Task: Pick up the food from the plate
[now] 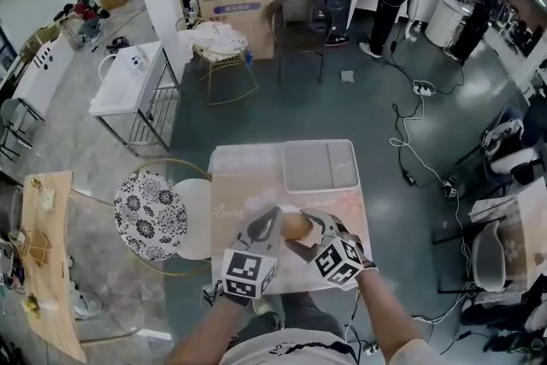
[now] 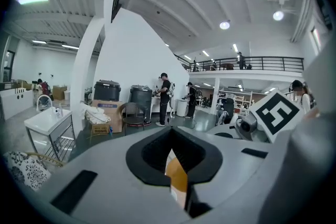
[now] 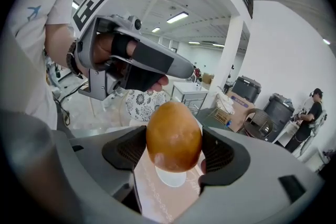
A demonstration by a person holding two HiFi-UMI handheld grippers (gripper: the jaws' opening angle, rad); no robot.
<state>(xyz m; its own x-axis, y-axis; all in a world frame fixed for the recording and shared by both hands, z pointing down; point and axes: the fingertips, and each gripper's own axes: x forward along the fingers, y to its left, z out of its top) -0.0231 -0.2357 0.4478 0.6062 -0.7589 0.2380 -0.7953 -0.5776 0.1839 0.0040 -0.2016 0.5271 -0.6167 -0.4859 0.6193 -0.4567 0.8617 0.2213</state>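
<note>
A brown egg-shaped piece of food (image 3: 174, 134) sits between the jaws of my right gripper (image 3: 174, 150), which is shut on it and holds it above the table. The head view shows this food (image 1: 296, 225) between both grippers' tips over the pale table (image 1: 342, 209). A white plate (image 3: 170, 177) lies below it, also seen as the plate (image 1: 255, 203) on the table. My left gripper (image 1: 270, 224) is close on the food's left, its jaws shut. Through the slit of the left gripper (image 2: 176, 173) an orange sliver shows; I cannot tell what it is.
A grey tray (image 1: 319, 165) lies on the table's far right part. A stool with a black-and-white patterned cushion (image 1: 150, 214) and a white round seat (image 1: 195, 218) stand left of the table. Cables (image 1: 410, 141) run over the floor at the right. People stand far off.
</note>
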